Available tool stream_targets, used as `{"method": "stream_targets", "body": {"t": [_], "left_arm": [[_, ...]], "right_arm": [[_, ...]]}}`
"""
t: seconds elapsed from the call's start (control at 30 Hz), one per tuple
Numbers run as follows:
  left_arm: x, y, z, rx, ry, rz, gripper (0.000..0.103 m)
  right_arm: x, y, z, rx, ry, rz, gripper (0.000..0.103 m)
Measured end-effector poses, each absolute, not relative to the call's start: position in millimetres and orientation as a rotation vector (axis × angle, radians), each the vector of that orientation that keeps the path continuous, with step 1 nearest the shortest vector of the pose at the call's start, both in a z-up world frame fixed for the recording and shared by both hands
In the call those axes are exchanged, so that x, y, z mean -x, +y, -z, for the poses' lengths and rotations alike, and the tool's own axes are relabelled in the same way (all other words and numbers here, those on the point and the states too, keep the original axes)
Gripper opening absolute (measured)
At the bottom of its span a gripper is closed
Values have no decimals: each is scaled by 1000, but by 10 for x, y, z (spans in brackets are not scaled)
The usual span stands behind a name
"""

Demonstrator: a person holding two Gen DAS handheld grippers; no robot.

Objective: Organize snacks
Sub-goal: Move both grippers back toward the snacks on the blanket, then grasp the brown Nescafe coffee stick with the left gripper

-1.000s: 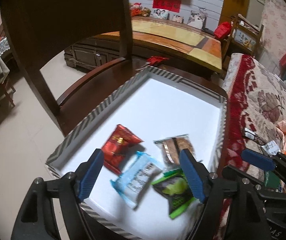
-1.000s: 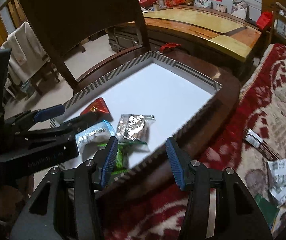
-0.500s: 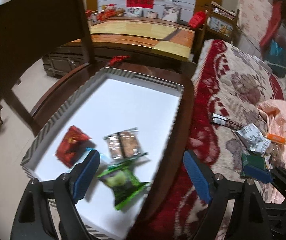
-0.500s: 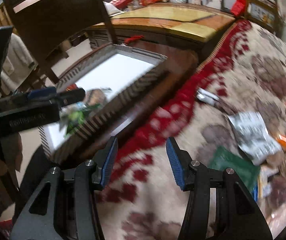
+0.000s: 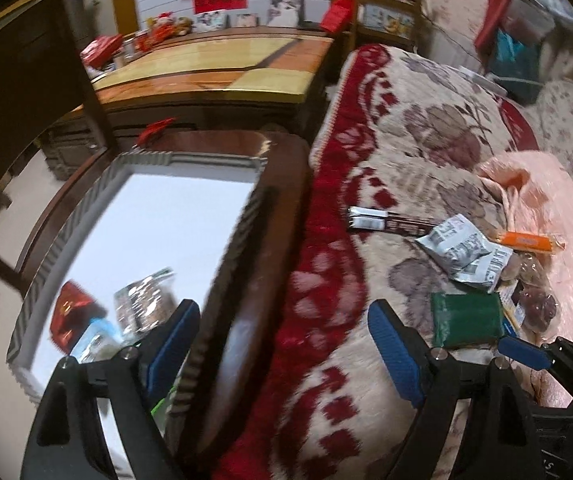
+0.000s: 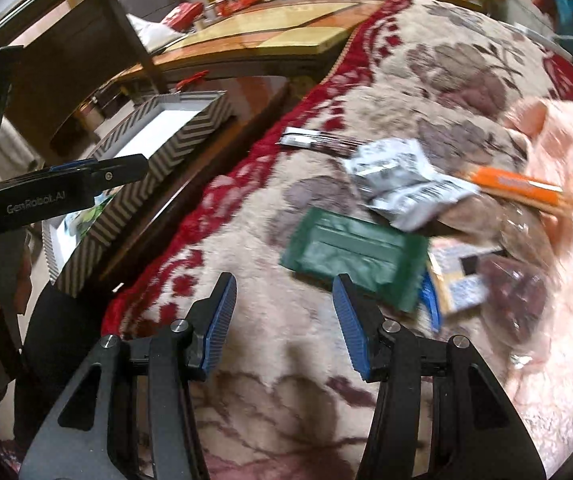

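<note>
Both grippers swung from box (image 5: 58,216) toward blanket (image 6: 286,360); right gripper (image 6: 282,320) jaws wide, empty, nearing green packet (image 6: 350,256); left gripper (image 5: 282,344) wide, empty; next pick likely.

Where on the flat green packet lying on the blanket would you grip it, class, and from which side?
Probably the near long edge of the green packet. It lies flat on the soft blanket, its far side tucked among other snacks, while the near edge faces the open right gripper. Come in low from the front so the fingers pinch that sealed edge.
</note>
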State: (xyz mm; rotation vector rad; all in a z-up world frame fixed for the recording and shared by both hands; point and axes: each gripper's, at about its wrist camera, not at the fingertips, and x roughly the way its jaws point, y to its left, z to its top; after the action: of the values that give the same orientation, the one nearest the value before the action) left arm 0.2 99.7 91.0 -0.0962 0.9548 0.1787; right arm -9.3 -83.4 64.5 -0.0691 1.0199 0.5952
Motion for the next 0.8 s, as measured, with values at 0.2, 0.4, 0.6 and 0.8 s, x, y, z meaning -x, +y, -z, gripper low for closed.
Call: {"method": "stream_targets", "body": {"t": [0.2, 0.4, 0.6, 0.8], "left_arm": [[-334, 752, -839, 2, 968, -47, 88], [-706, 507, -727, -164, 960, 159, 88], [-1118, 436, -481, -255, 1048, 289, 88], [-1406, 378, -360, -315, 1071, 363, 87]], "right_arm": [[53, -1033, -617, 31, 1024, -574, 50], [13, -1112, -591, 12, 1030, -564, 50], [-67, -1165, -591, -5, 1028, -552, 50], [-173, -1221, -638, -10, 1018, -541, 50]]}}
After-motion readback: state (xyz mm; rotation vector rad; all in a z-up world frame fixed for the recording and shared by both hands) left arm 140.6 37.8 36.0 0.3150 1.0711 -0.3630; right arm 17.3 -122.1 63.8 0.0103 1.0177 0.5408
